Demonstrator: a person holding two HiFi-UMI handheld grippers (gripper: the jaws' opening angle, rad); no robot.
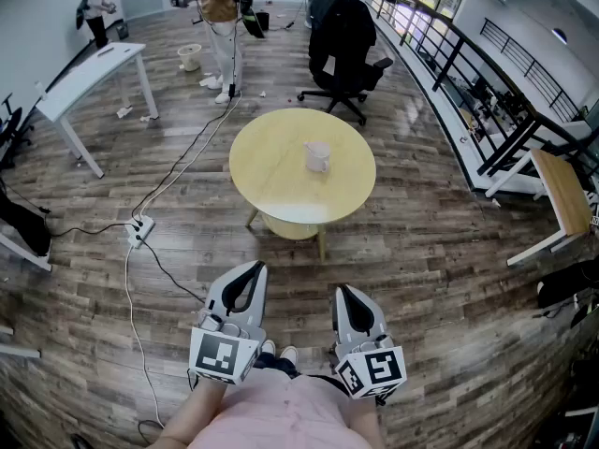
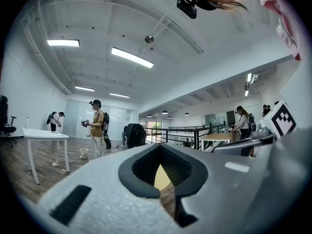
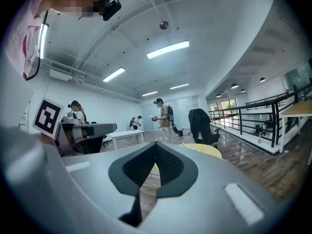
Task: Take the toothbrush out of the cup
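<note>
A small pale cup [image 1: 317,156] stands near the middle of the round yellow table [image 1: 271,171], well ahead of me. It is too small in the head view to make out the toothbrush in it. Both grippers hang low by my body, far short of the table and pointing level toward it. My left gripper [image 1: 253,268] [image 2: 158,146] has its jaws together with nothing between them. My right gripper [image 1: 342,292] [image 3: 156,144] is shut and empty too. A sliver of the yellow table [image 3: 207,150] shows past the right jaws.
A black office chair [image 1: 344,45] stands beyond the table. At the far left is a white desk [image 1: 89,73]. A power strip with cables [image 1: 140,230] lies on the wood floor at left. A black railing [image 1: 468,92] and a wooden desk [image 1: 566,190] are at right. Other people [image 1: 220,17] stand at the back.
</note>
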